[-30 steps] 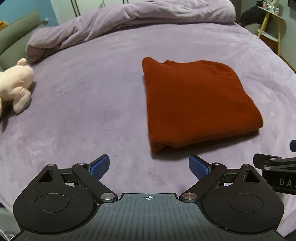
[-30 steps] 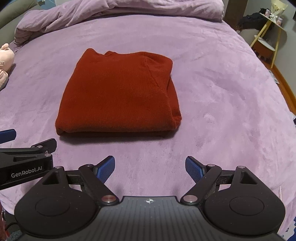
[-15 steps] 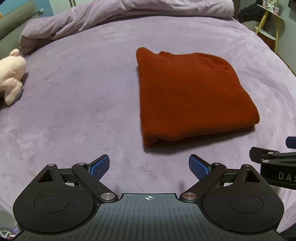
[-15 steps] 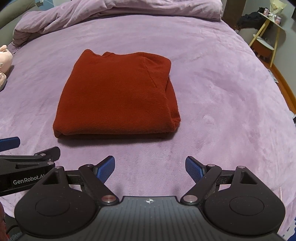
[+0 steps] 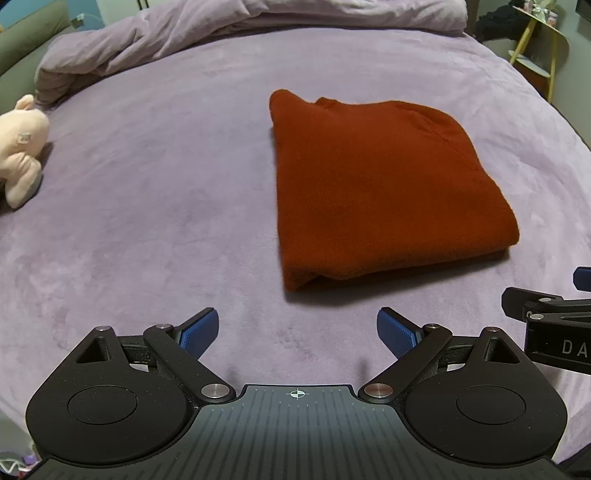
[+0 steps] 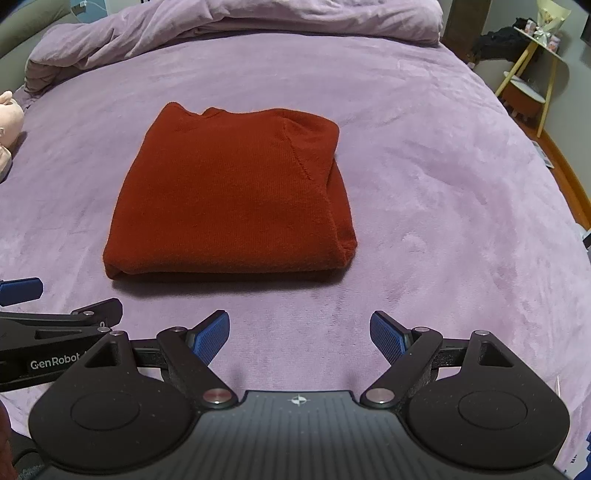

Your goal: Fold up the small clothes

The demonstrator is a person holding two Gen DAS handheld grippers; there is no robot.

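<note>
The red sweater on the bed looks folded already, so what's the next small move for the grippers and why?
Probably draw both grippers back and leave it. The red sweater lies as a neat flat rectangle on the purple bedspread, edges tucked. The left gripper and right gripper are open, empty and short of its near edge. No other loose garment shows.

Purple bedspread point(image 5: 147, 221) with bunched duvet point(image 5: 258, 33) at twelve o'clock, pink plush toy point(image 5: 20, 144) at nine o'clock, yellow-legged side table point(image 6: 532, 74) at two o'clock.
</note>
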